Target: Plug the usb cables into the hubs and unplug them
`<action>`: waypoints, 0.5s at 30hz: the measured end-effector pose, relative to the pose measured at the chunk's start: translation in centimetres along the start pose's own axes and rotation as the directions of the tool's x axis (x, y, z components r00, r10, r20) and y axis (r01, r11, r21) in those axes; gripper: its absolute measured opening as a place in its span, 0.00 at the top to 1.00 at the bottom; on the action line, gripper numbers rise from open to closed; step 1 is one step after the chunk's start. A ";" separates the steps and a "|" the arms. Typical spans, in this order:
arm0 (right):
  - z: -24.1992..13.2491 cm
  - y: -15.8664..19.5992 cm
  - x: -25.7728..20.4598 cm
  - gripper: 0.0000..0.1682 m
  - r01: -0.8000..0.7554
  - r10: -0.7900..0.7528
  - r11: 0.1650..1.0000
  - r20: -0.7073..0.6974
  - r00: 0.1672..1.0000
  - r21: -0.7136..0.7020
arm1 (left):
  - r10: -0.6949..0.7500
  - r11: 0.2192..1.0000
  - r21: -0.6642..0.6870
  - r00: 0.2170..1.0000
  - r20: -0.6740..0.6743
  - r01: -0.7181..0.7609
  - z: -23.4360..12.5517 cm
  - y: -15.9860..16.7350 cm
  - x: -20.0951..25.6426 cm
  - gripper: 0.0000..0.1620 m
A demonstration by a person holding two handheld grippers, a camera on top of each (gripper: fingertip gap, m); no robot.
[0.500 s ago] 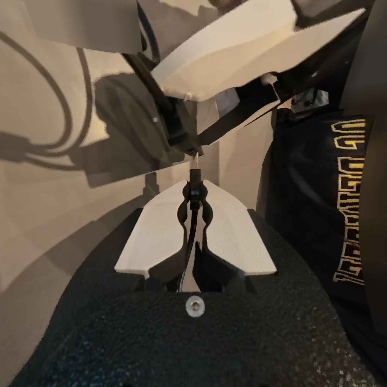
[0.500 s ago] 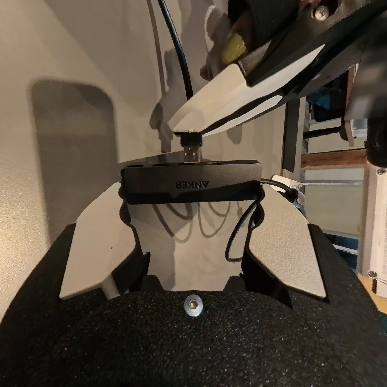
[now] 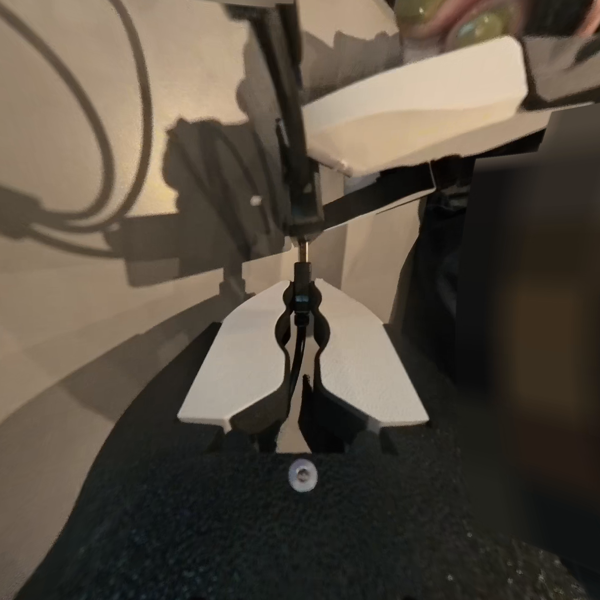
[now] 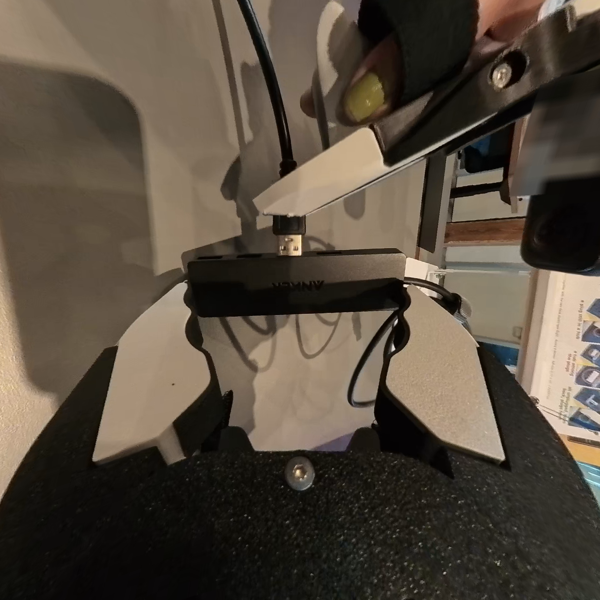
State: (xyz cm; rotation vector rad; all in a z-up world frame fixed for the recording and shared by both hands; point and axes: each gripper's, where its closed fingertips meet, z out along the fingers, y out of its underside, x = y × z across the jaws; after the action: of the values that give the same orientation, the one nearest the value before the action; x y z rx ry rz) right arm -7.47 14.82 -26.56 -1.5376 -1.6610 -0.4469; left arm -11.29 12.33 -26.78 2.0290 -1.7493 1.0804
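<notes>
At the centre of the right wrist view, the right gripper (image 4: 293, 305) had its fingers clamped on the two short ends of a black USB hub (image 4: 295, 279), holding it level with its row of ports facing the top of the frame. From the upper right, the left gripper (image 4: 282, 212) reached in with its fingers closed on the black body of a USB plug (image 4: 290, 235), its cable (image 4: 272, 81) trailing away to the top of the frame. The plug's metal tip stood at the mouth of a port near the middle of the row; how far it had entered could not be told. In the left wrist view the same plug (image 3: 303, 285) sat pinched at the frame's centre, its tip meeting the hub's edge (image 3: 303, 207) just above, with the right gripper's pale fingers (image 3: 406, 130) blurred across the upper right. A pale worktop (image 4: 81, 227) lay behind, crossed by cable shadows. The step appeared to be seating the plug, and it called for care: the plug's axis square to the port face, the hub braced firmly against the push, and pressure applied straight along the plug rather than at a slant. Any tilt risked jamming the shell against the port's lip or twisting the plug out from between the fingers.
</notes>
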 end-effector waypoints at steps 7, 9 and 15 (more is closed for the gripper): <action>0.1 0.1 0.1 0.31 -0.015 0.015 1.000 -0.008 1.000 -0.026 | -0.018 1.000 -0.001 1.000 0.010 0.018 0.0 -0.3 -0.1 0.95; 0.2 0.2 0.1 0.32 -0.029 0.029 0.999 0.000 1.000 -0.025 | -0.016 1.000 -0.004 1.000 0.013 0.016 0.0 -0.4 -0.2 0.95; 0.2 0.0 0.0 0.32 -0.013 0.013 1.000 0.002 1.000 -0.012 | 0.008 0.999 -0.035 1.000 0.031 -0.007 0.2 -0.3 -0.3 0.95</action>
State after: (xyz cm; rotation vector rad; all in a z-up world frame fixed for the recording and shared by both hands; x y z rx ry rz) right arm -7.51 14.95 -26.68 -1.5574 -1.6523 -0.4494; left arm -10.93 12.45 -27.06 2.0304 -1.7789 1.0188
